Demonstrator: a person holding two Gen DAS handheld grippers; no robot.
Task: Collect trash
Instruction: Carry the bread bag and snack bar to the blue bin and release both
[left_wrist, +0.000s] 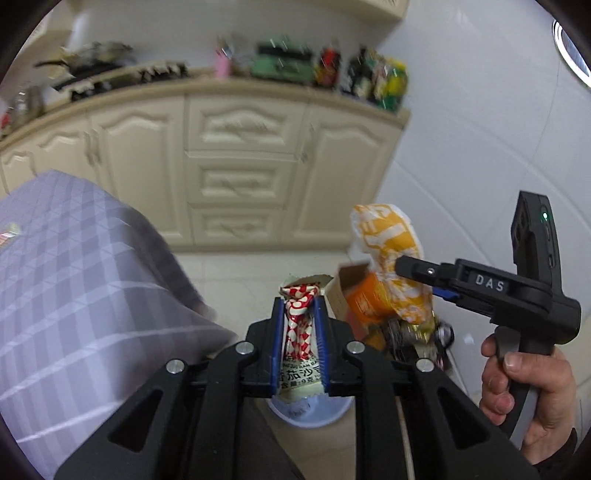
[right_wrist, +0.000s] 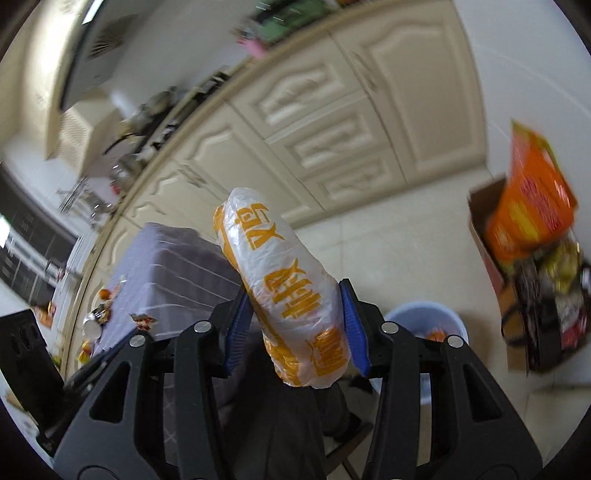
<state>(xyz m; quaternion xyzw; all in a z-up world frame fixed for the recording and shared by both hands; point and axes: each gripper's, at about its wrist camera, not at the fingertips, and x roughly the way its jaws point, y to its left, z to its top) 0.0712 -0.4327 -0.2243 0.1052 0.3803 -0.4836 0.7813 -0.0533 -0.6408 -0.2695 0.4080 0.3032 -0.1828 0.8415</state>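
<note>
My left gripper (left_wrist: 299, 308) is shut on a red-and-white sauce packet (left_wrist: 300, 325), which stands up between the blue pads. Right under it shows the rim of a light blue bin (left_wrist: 310, 417). A hand (left_wrist: 528, 387) holds my right gripper (left_wrist: 406, 267) at the right. It is shut on a crumpled white-and-orange plastic wrapper (left_wrist: 391, 251). In the right wrist view that gripper (right_wrist: 295, 288) clamps the wrapper (right_wrist: 288, 291) by its sides, and the blue bin (right_wrist: 421, 319) lies below and to the right of it.
An open cardboard box (left_wrist: 341, 291) stuffed with orange packs and other wrappers stands on the floor by the wall (right_wrist: 480, 229). A table with a purple checked cloth (left_wrist: 74, 277) is at the left, with small scraps on it (right_wrist: 142, 321). Cream cabinets (left_wrist: 240, 158) stand behind.
</note>
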